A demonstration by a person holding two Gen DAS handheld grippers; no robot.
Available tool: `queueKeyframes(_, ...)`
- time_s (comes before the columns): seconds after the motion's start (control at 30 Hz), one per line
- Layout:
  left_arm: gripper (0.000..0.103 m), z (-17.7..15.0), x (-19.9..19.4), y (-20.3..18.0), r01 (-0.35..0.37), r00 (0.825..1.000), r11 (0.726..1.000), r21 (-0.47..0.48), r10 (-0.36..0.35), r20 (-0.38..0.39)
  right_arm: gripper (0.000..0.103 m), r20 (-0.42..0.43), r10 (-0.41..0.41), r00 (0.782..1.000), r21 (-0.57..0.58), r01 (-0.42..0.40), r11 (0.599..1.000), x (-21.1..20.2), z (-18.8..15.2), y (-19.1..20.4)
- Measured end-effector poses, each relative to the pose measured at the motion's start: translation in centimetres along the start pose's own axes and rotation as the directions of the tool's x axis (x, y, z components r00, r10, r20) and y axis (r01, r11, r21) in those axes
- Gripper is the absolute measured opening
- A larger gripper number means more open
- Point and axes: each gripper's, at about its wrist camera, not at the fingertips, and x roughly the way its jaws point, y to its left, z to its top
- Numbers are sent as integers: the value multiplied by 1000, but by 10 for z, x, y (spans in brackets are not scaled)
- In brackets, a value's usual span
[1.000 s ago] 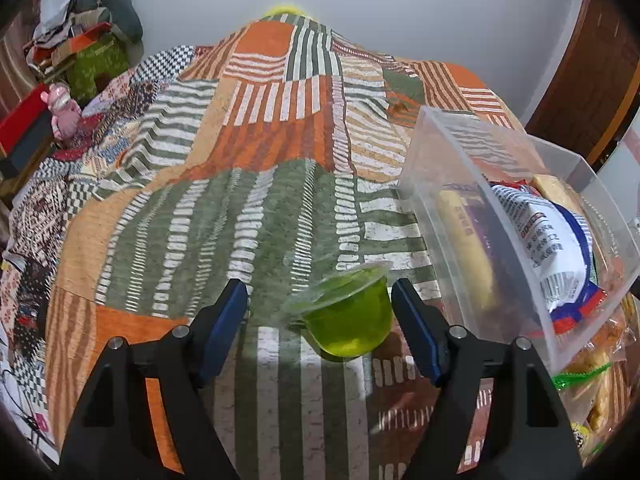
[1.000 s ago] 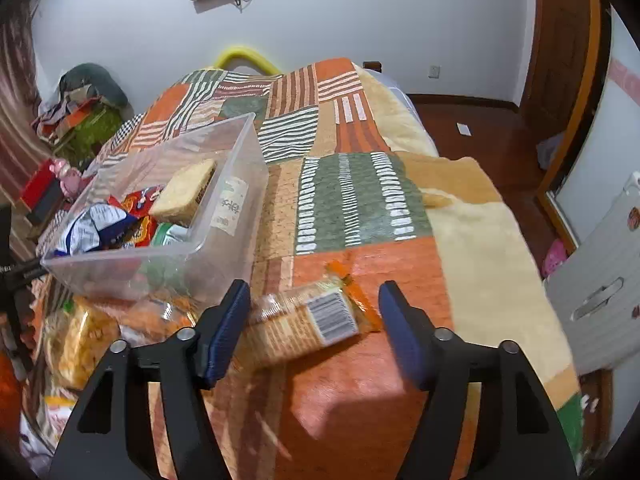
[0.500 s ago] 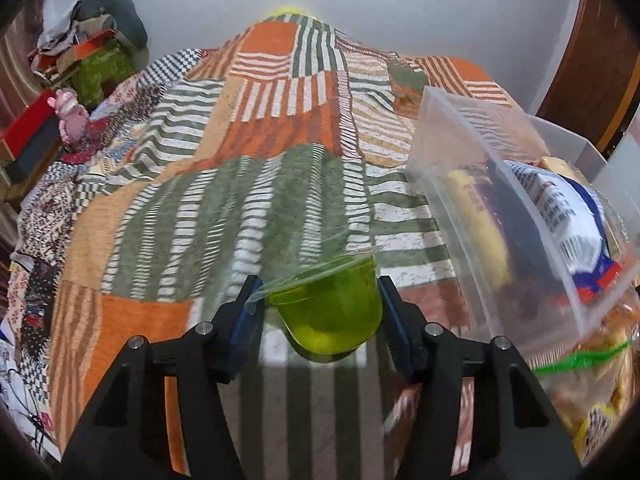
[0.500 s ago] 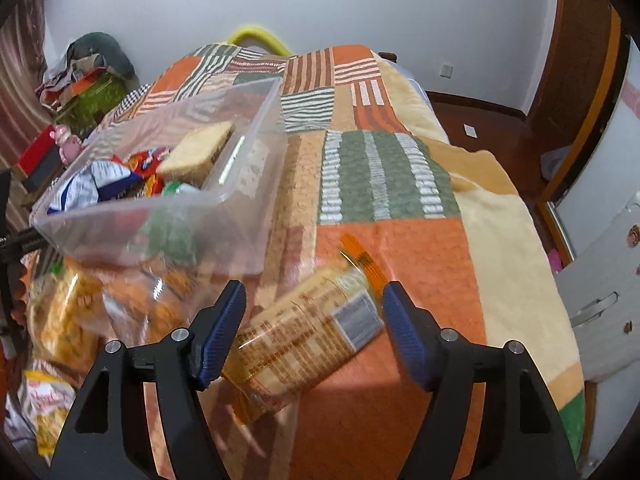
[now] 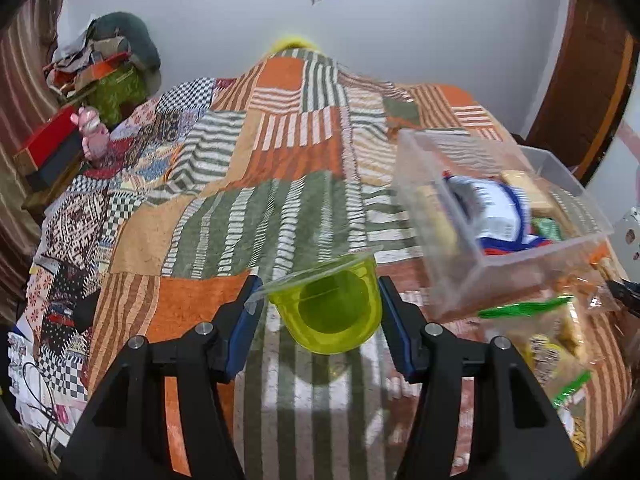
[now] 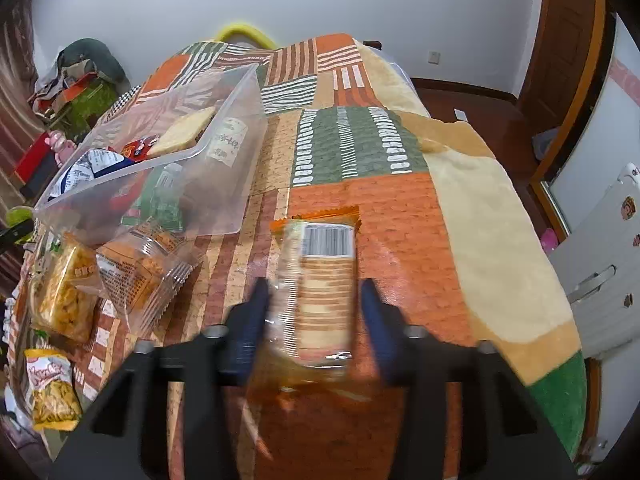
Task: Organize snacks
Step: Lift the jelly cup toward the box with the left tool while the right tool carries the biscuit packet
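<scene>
Left tongs clasping jelly cup, right tongs blurred around cracker pack

**Plastic gloss over woven cloth**

The jelly cup is translucent green plastic, glossy, with a thin clear film lid. The storage bin is clear, smooth plastic. The cracker packet wears shiny crinkled wrap — the patchwork bedspread beneath looks matt, nubby, woven cloth.

Left wrist view looks forward and down along its fingers, close above the patchwork bedspread. Right wrist view does likewise. Both share the clear bin: at 2 o'clock left, 10 o'clock right.
</scene>
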Motion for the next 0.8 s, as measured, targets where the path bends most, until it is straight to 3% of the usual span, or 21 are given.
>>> queueKeyframes(0.17, 57, 5, -21, -21, 23, 999, 999, 46, -25, 37, 32, 32, 7, 999, 6, -7, 1000, -7, 1, 3)
queueKeyframes(0.5, 57, 35, -48, -67, 113, 988, 990, 87, -122, 99, 32, 191, 36, 981, -21, -32, 999, -55, 32, 13)
queueKeyframes(0.8, 57, 57, -53, -114, 176, 975, 976, 126, -190, 114, 32, 254, 96, 962, -86, -76, 993, -56, 52, 38)
